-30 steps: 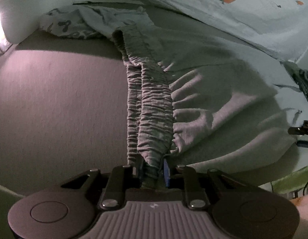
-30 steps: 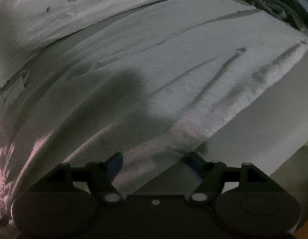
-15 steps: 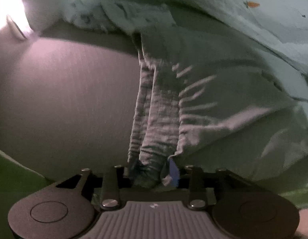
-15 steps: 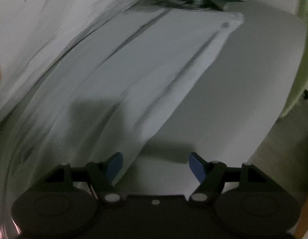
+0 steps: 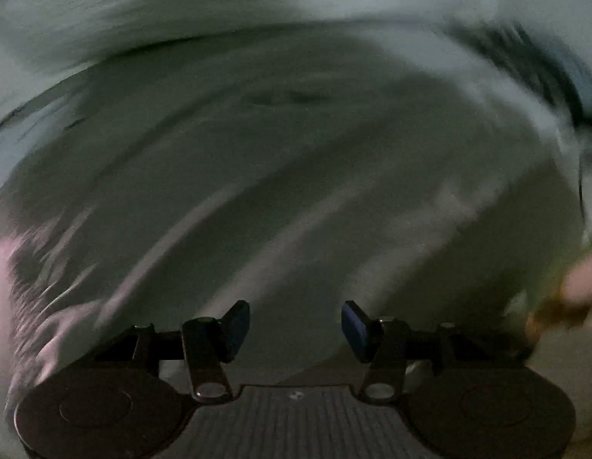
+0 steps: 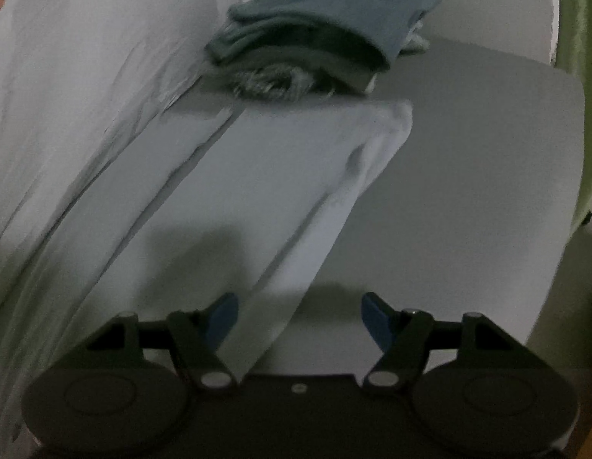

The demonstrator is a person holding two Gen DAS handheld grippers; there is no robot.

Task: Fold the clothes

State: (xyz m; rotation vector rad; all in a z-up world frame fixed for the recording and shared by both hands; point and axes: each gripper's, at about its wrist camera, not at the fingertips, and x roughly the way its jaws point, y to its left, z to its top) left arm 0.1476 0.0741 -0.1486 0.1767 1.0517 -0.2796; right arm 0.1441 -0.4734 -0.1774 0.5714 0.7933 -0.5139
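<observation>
Left claw (image 5: 295,327): jaws apart, nothing between the blue pads (image 5: 237,324); they have just been opening. It hangs over the grey garment (image 5: 280,176), which fills most of the left wrist view as smeared folds. The gathered, ribbed waistband (image 5: 35,287) lies at the lower left edge, clear of the pads. View heavily blurred; finer detail cannot be told.

Right claw (image 6: 299,323): jaws wide apart, pads not pressing on anything. One pad (image 6: 221,315) sits over the cloth, the other over bare surface (image 6: 468,191). The garment's long pale panel (image 6: 265,191) runs from the claw's left pad diagonally up toward the far end, lying flat on the surface, with long creases along its length and a squared end near the pile. Its near edge passes between the jaws without being clamped.

Pile (image 6: 322,26): folded blue-grey clothes stacked at the far end of the surface, just beyond the panel's end; a fuzzy grey piece sticks out from underneath.

Sheet (image 6: 85,76): pale printed cloth with small orange motifs, along the left of the right wrist view, beside the garment.

Green fabric (image 6: 579,76): strip at the right edge, beyond the surface's rim.

Hand (image 5: 583,283): blurred, at the right edge of the left wrist view.
</observation>
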